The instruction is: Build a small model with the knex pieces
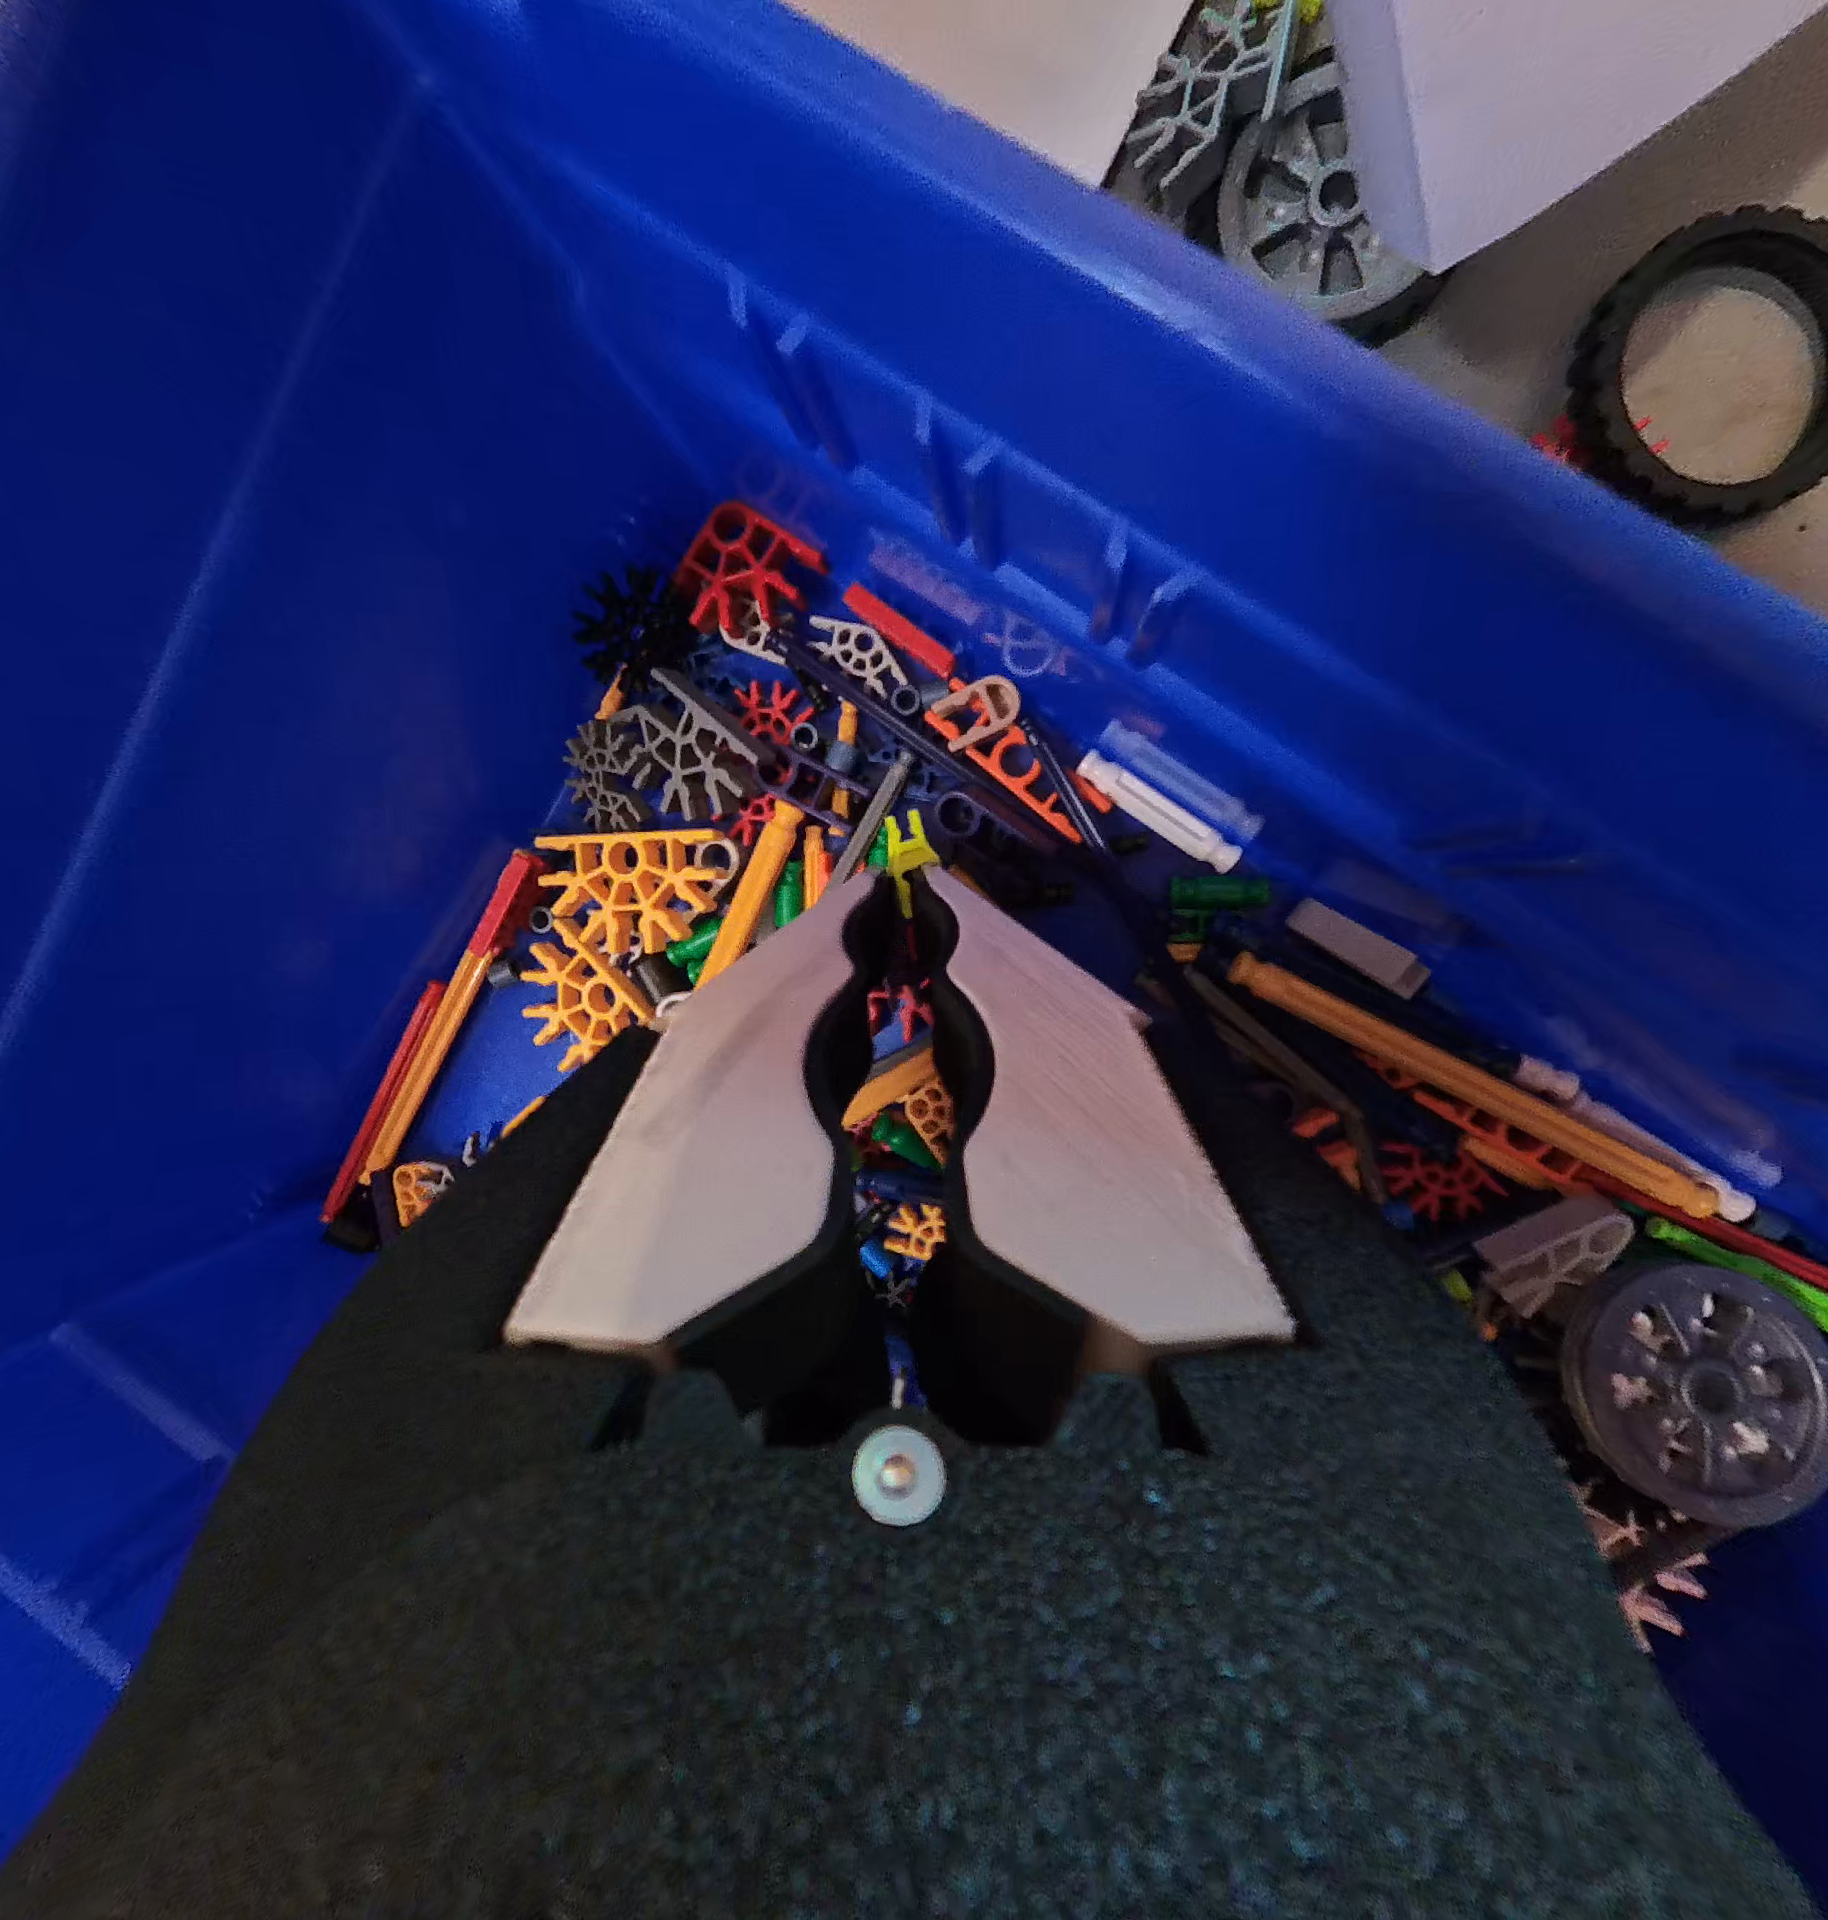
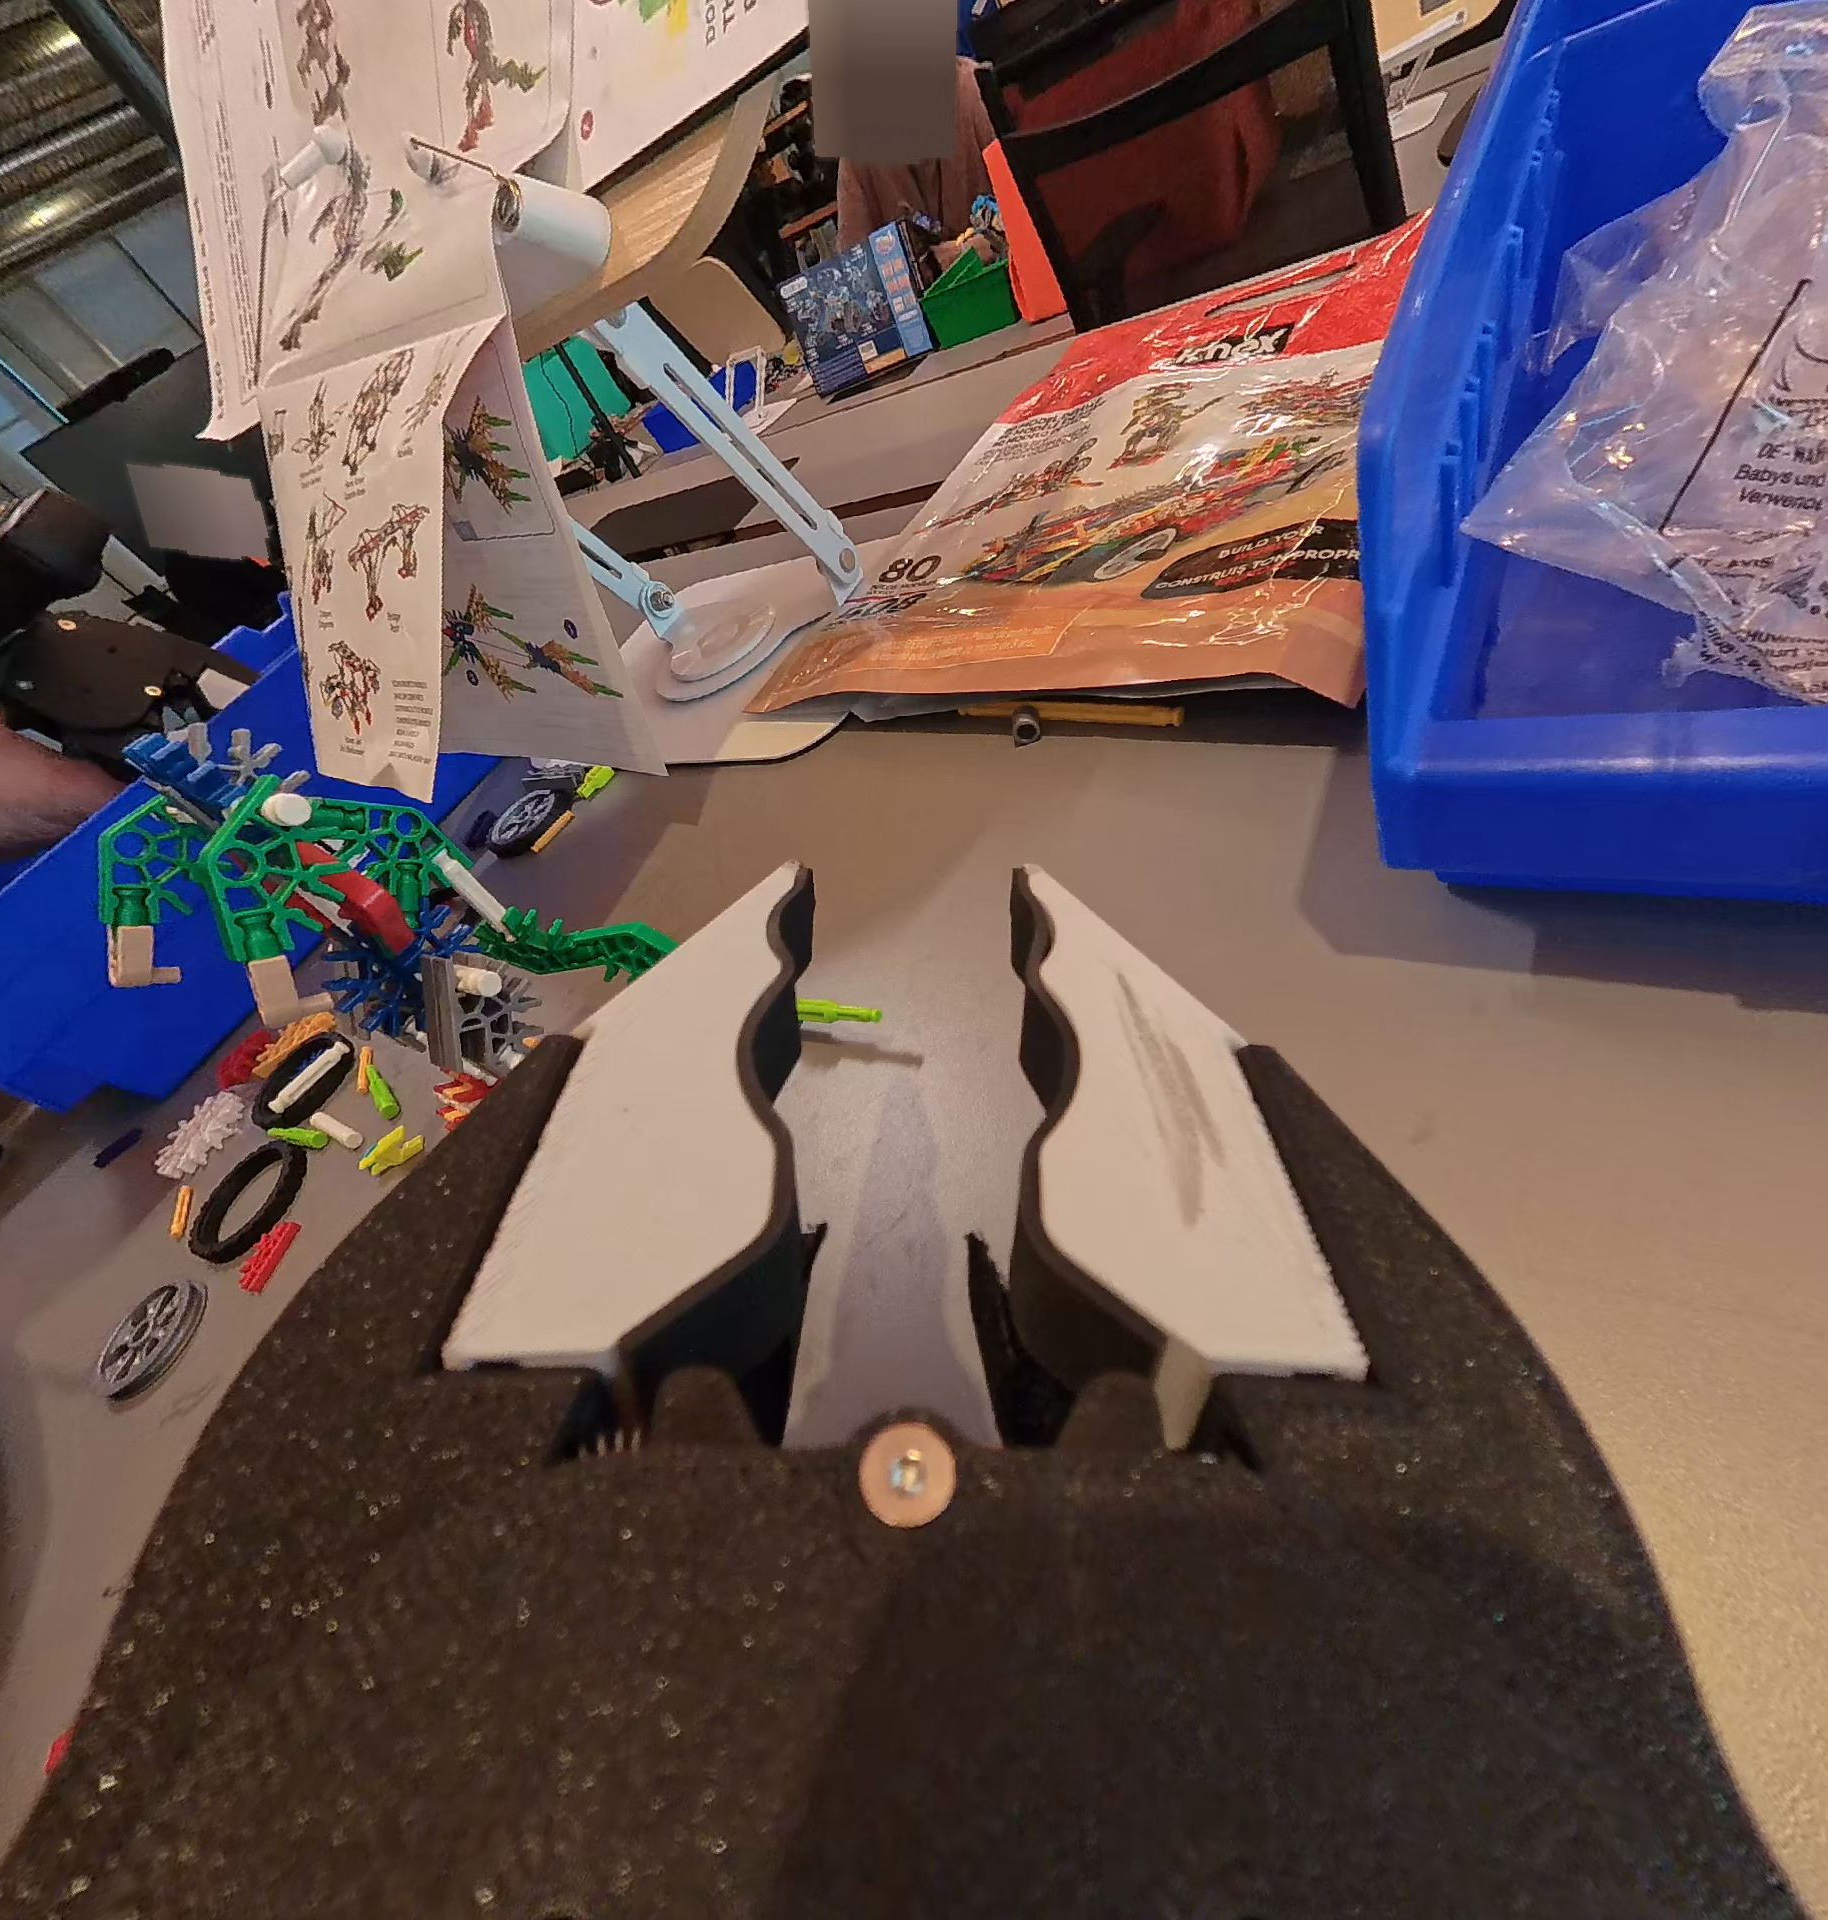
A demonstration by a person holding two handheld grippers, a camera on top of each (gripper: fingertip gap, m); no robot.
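My left gripper (image 1: 902, 883) reaches down into a blue bin (image 1: 370, 520) over a heap of many-coloured construction-toy rods and connectors (image 1: 681, 831). Its fingertips are shut on a small yellow connector (image 1: 905, 854), which sticks out past the tips. My right gripper (image 2: 912, 883) is open and holds nothing, low over a grey table (image 2: 1201, 935). A short lime-green rod (image 2: 837, 1011) lies on the table between its fingers, close to the left finger (image 2: 681, 1039); the pads are not pressed on it.
Outside the bin, a black tyre (image 1: 1720, 364) and a grey wheel (image 1: 1305, 208) lie beside a white box. The right wrist view shows a green toy model (image 2: 297, 894) with loose pieces (image 2: 266, 1143) at left, instruction sheets (image 2: 370, 416), a toy package (image 2: 1097, 540), and another blue bin (image 2: 1616, 810) holding a clear bag. The grippers' ends are close to 45 centimeters from one another. To the grey wheel (image 1: 1305, 208): left tips about 12 centimeters, right tips about 30 centimeters. My right wrist view (image 2: 528, 814) looks at it from another angle.
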